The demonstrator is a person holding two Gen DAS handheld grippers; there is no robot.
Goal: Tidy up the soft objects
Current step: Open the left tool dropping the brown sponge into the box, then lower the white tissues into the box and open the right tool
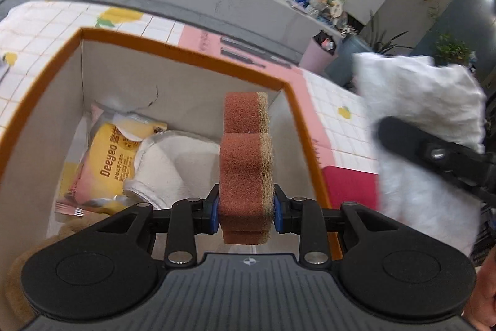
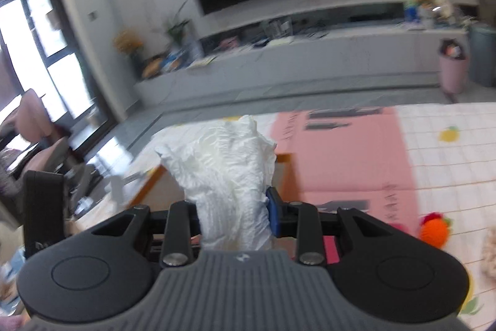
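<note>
My left gripper is shut on a red-brown sponge with a tan scouring edge, held upright above the open orange-rimmed box. Inside the box lie a yellow Deeyeo packet, a white folded cloth and something brown and furry at the near corner. My right gripper is shut on a crumpled white cloth, which hides its left pad. The same white cloth and right gripper arm show at the right of the left wrist view, beside the box.
The box stands on a tiled mat with a pink panel. An orange knitted toy and a beige fluffy thing lie on the mat at right. A pink bin and low grey TV bench stand beyond.
</note>
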